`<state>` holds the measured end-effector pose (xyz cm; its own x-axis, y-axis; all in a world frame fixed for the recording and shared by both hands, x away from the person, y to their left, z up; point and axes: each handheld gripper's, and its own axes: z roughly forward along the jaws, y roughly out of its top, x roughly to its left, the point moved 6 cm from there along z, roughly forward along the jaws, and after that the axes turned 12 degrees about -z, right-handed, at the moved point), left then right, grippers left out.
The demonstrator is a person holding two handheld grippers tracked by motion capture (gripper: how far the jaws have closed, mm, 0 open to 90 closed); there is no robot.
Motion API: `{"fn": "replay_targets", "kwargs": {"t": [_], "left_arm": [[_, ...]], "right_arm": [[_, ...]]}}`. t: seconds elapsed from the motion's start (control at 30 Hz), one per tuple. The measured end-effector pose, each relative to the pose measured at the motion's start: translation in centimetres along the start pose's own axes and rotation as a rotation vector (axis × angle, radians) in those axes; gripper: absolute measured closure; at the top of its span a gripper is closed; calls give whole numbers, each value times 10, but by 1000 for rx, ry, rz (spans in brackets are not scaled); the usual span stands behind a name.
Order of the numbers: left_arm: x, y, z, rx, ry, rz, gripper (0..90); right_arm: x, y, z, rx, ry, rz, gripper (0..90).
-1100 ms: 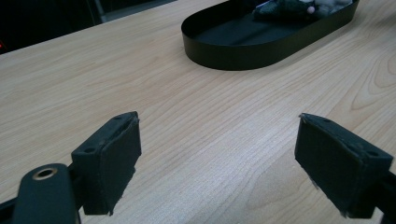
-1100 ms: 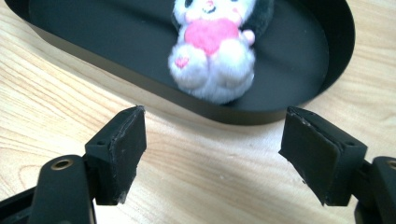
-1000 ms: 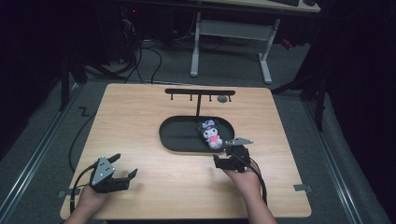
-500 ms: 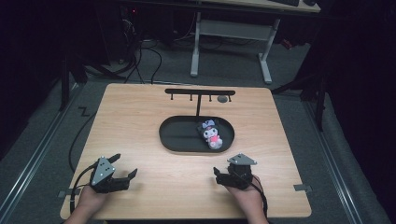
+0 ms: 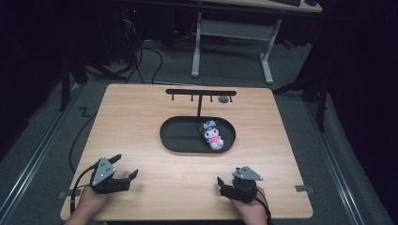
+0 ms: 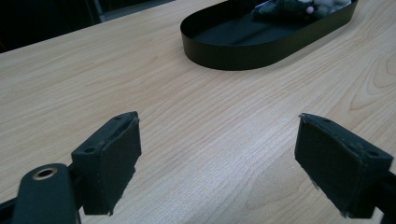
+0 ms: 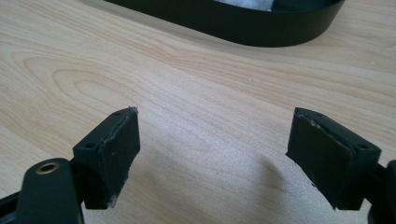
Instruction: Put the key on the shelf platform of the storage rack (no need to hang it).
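At the near left corner of the pale wooden worktop (image 5: 141, 126), the left gripper (image 5: 126, 174) rests low in a hand that is cut off by the bottom edge of the high view. Its jaws stand wide apart with nothing between them; in the left gripper view only bare wood grain lies between the two black pads (image 6: 109, 161), and the right-hand pad is clipped by the frame edge.

Toward the middle of the worktop sits the black oval metal tray (image 5: 178, 138), with a thin black T-shaped hook stand (image 5: 199, 93) rising just behind it; what hangs at the stand's right end is too small to make out. Inside the right end of the tray lies the small plush doll with a dark head and pink body (image 5: 212, 134), well apart from both grippers. From the left gripper view only the top of the doll (image 6: 289, 6) clears the tray wall (image 6: 261, 49), cut off by the upper edge.

At the near right, the right gripper (image 5: 220, 183) rests on the worktop, its jaws likewise spread and empty. In the right gripper view the tray wall (image 7: 243, 30) crosses the top, hiding nearly all of the doll except a blurred pale patch (image 7: 247, 3).
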<state>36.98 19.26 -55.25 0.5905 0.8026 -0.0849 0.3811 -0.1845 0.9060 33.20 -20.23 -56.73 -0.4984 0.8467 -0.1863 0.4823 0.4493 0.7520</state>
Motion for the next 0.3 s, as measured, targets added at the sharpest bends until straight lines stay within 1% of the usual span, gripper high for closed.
{"fn": "replay_targets", "kwargs": {"t": [0.1,0.2,0.3], "left_arm": [[0,0,0,0,0,-3,155],[0,0,0,0,-1,-3,155],[0,0,0,0,-2,-4,155]], "right_arm": [[0,1,0,-14,-8,3,172],[-1,1,0,-12,-8,-1,172],[-2,2,-2,-22,-12,9,172]]}}
